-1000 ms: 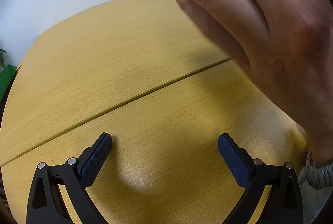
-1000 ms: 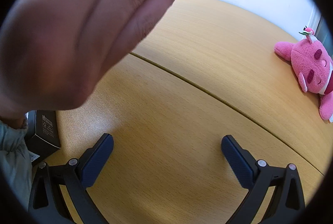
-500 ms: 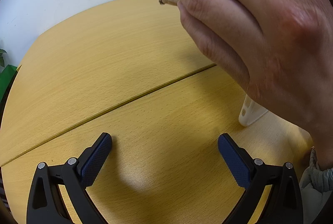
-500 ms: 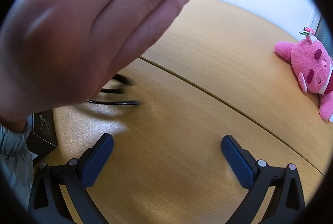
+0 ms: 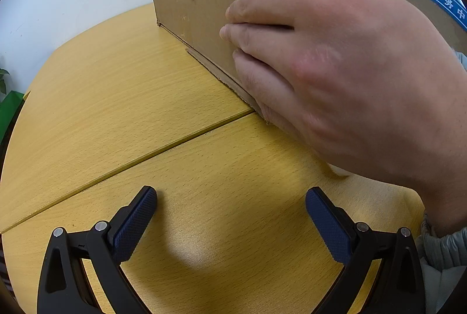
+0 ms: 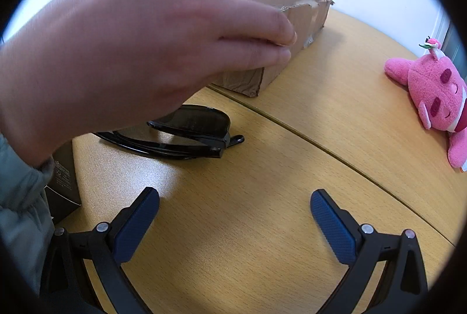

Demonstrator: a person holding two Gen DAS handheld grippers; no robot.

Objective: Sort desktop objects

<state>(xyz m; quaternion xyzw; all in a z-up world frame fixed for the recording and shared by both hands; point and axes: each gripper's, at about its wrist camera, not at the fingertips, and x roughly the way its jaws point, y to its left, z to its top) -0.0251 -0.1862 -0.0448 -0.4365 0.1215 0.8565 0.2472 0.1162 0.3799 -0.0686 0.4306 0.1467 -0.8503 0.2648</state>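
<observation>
scene: a bare hand (image 5: 344,74) rests on the near wall of a shallow cardboard box (image 5: 198,16) that sits on the wooden table (image 5: 116,97), across the seam from both grippers.
left gripper (image 5: 230,214): jaws spread wide, nothing between them, low over bare table.
right gripper (image 6: 235,214): jaws spread wide too, nothing held, low over bare table.
sunglasses (image 6: 186,133): folded, lying flat on the table, ahead and to the left of the right gripper, just this side of the seam; partly under the hand (image 6: 140,42) in that view.
sunglasses long axis: runs roughly left to right across the right wrist view, so crosswise to the fingers' reach; the open jaws would have to close front to back over the frame.
nearer arm: the right one, by my judgement; the left wrist view shows no sunglasses at all, the hand hides that side.
box from the grippers: ahead of both, its long side running away and to the right in the right wrist view.
pink plush toy (image 6: 432,100): lying on its side, far right, well apart from the box and the sunglasses.
dark carton (image 6: 64,182): at the left edge of the right wrist view, near the sleeve (image 6: 23,197).
step in hand: likely the box is being placed as the sorting bin; no gripper move can safely start while the hand covers the sunglasses.
</observation>
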